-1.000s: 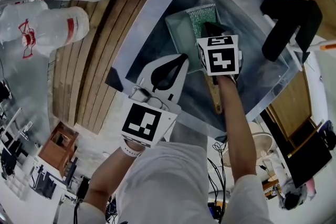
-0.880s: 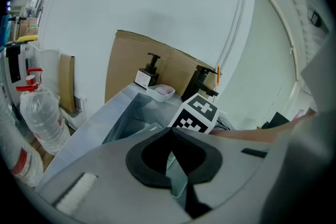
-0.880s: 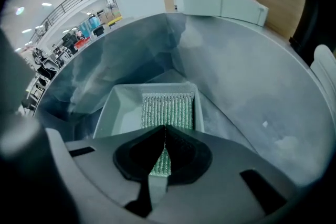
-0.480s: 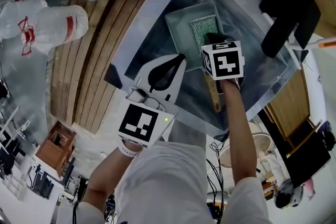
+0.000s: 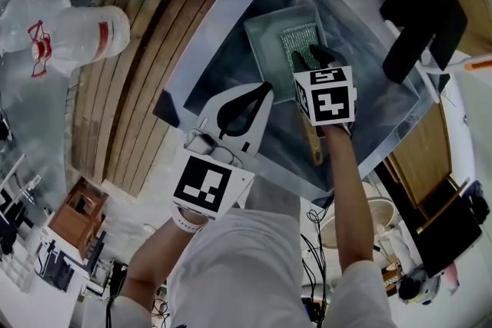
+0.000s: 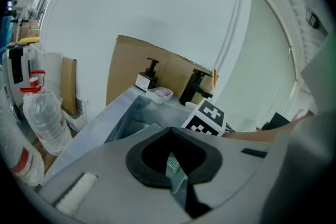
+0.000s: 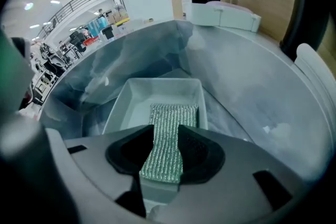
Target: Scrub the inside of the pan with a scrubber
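sink [image 5: 223, 50]: carries the pan on its floor
pan [image 5: 261, 31]: rectangular, pale, upright, open side up
left gripper [image 5: 265, 90]: jaws shut on pan's near rim, likely steadying it
right gripper [image 5: 311, 57]: jaws clamped on scrubber's near end
scrubber [image 5: 300, 38]: green, flat on pan's inside floor
step: scrubbing; best pressed flat, stroked into corners, rim grip firm

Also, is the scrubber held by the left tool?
No, the right tool is clamped on the scrubber, whose far end lies inside the pan.
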{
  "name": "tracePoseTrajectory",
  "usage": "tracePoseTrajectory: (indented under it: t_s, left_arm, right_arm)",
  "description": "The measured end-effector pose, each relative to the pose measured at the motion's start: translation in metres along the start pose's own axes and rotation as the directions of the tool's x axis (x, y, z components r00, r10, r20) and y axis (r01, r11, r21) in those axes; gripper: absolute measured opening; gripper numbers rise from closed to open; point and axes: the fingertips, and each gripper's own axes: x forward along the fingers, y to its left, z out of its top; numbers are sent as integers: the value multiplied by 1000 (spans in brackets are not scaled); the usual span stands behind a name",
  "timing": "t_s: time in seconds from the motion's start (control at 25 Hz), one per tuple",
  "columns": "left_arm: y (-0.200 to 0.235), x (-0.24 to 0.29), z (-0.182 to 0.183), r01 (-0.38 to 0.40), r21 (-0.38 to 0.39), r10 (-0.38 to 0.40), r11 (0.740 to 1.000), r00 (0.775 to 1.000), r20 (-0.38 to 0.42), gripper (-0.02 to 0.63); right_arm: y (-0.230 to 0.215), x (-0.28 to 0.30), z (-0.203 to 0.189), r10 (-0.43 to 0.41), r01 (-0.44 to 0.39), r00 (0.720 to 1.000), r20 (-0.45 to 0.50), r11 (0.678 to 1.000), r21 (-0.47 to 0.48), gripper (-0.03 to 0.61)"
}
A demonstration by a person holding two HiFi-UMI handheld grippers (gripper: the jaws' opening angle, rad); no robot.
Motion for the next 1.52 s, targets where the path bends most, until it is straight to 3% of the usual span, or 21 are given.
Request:
tracePoseTrajectory:
  t_s: [0.24, 0.56, 0.76, 0.88, 1.28, 1.52]
  left_arm:
    - [2, -2, 0, -4, -9, 4, 1000, 1000, 3, 0]
    - [12, -1, 4, -17, -16, 17, 1000, 1000, 3, 0]
    - [16, -4, 4, -25, -21, 25, 999, 1000, -2, 0]
    - [14, -6, 1, -21, -14, 21, 1000, 1000, -3, 0]
    - [2, -10, -1, -7, -11, 7, 1000, 1000, 5, 0]
    - [1, -12, -1, -3, -4, 3, 1000, 1000, 1, 0]
  right_arm:
    - [-3, 11, -4, -21, 19, 998, -55, 999, -27, 116]
    - [-10, 20, 21, -25, 24, 999, -38, 999, -46, 60]
    - [-4, 16, 14, -33, 29, 998, -49, 997, -76, 59]
    - [1, 15, 12, -40, 36, 998, -49, 996, -86, 24]
    - [0, -1, -26, -35, 27, 994, -100, 996, -80, 11]
    - [-11, 14, 5, -17, 16, 999, -46, 1000, -20, 11]
